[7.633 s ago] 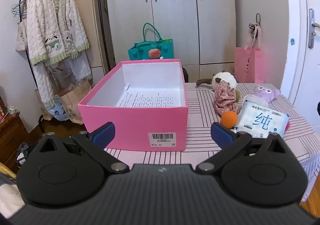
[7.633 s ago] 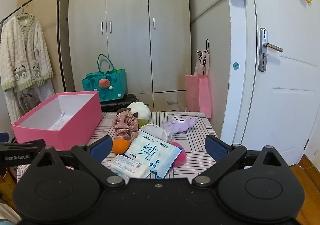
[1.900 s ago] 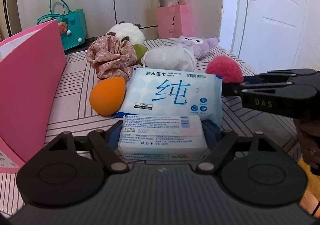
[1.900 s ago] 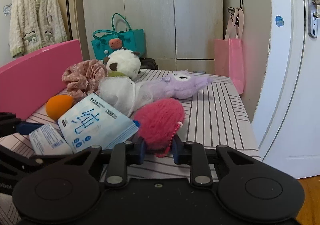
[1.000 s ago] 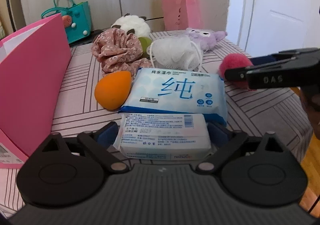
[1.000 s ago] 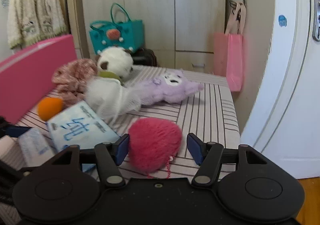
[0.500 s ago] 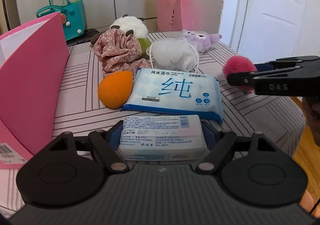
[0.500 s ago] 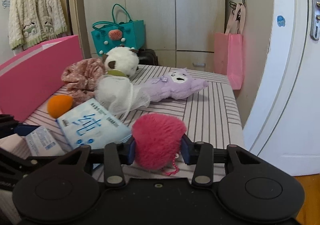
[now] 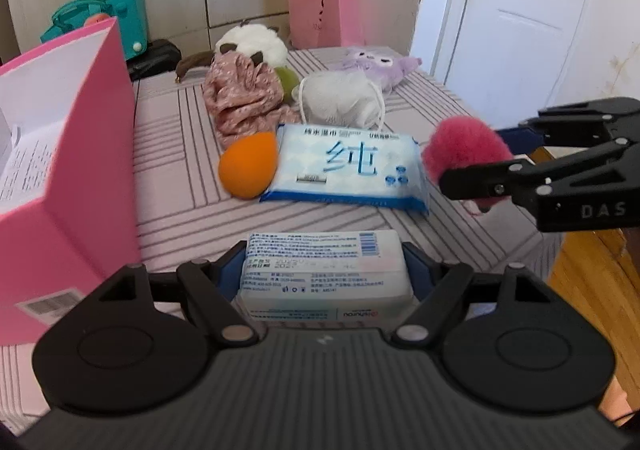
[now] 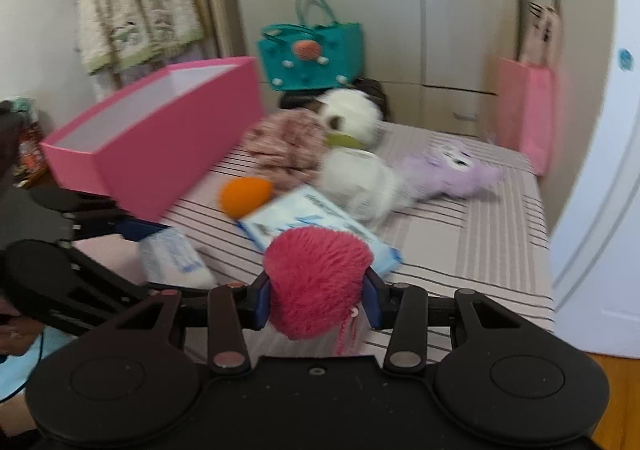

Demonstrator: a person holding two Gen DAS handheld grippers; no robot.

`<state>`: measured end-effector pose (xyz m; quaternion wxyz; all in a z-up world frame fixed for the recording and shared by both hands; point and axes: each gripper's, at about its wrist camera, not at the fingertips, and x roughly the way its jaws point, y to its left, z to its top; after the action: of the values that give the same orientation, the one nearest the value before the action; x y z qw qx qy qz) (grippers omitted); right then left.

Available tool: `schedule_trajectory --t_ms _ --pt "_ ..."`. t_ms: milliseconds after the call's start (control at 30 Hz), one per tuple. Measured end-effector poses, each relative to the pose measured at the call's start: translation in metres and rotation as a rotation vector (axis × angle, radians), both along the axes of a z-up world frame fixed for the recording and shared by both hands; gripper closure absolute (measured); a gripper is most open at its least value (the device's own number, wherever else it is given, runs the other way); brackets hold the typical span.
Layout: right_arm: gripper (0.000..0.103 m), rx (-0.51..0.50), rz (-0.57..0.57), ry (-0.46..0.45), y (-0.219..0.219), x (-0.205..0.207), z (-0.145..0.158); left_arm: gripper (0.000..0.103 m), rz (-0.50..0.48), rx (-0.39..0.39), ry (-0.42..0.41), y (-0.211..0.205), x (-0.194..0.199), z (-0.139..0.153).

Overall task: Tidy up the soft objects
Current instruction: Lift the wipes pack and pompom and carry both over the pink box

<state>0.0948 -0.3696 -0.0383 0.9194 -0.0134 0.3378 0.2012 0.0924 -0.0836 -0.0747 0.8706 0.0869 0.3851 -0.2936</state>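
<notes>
Change since a moment ago: you are lifting both loads off the striped surface (image 9: 168, 206); half a second back the pink pompom sat lower and the box was further off in the right view.
Left hand-held gripper (image 9: 324, 278): you are closing its blue pads on the short ends of the white tissue pack (image 9: 325, 270), fingers partly closed to the pack's width; gripping end to end is keeping the soft pack flat rather than folded.
Right hand-held gripper (image 10: 316, 300): you are pinching the pink pompom (image 10: 316, 282) between both pads, nearly closed, the fluff bulging above and its cord dangling below; the squeeze at mid-body is probably what stops it from rolling out.
Pink box (image 10: 160, 138): it is standing open on your left side of the surface, white inside, with a printed sheet showing in the left view; it looks like the place for the soft things.
Waiting on the surface: the blue wet-wipes pack (image 9: 344, 166), orange sponge (image 9: 249, 169), floral cloth (image 9: 244, 98), white mesh puff (image 9: 340, 100), purple plush (image 9: 380, 64) and white plush (image 9: 252, 46) are lying clustered together, touching or overlapping.
Progress: you are early on, judging by the pile.
Next: you are likely heading leftward over the box rim with both loads; keep them high enough to clear it.
</notes>
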Motion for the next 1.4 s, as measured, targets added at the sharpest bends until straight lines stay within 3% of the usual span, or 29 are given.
schedule_trajectory --t_ms 100,267,733,1000,1133,1267,1400 --pt "0.054 0.014 0.073 0.022 0.016 -0.002 0.005 0.025 -0.02 -0.011 0.058 0.015 -0.001 0.005" --pt "0.054 -0.005 0.14 0.045 0.043 -0.002 0.007 0.025 -0.013 0.042 0.064 0.034 -0.007 0.008" --pt "0.054 0.07 0.32 0.129 0.091 0.01 0.02 0.025 0.021 0.055 0.156 0.09 -0.01 0.036" --pt "0.054 0.088 0.325 0.013 0.093 0.022 0.066 0.025 0.027 -0.016 0.027 0.117 -0.013 0.088" --pt "0.053 0.076 0.347 -0.098 0.103 0.034 0.09 0.025 0.029 -0.058 -0.069 0.128 -0.004 0.107" --pt "0.053 0.06 0.353 -0.166 0.117 0.053 0.099 0.025 0.108 -0.126 -0.117 0.142 0.025 0.11" --pt "0.053 0.037 0.386 -0.217 0.135 0.077 0.109 0.025 0.195 -0.121 -0.132 0.151 0.074 0.11"
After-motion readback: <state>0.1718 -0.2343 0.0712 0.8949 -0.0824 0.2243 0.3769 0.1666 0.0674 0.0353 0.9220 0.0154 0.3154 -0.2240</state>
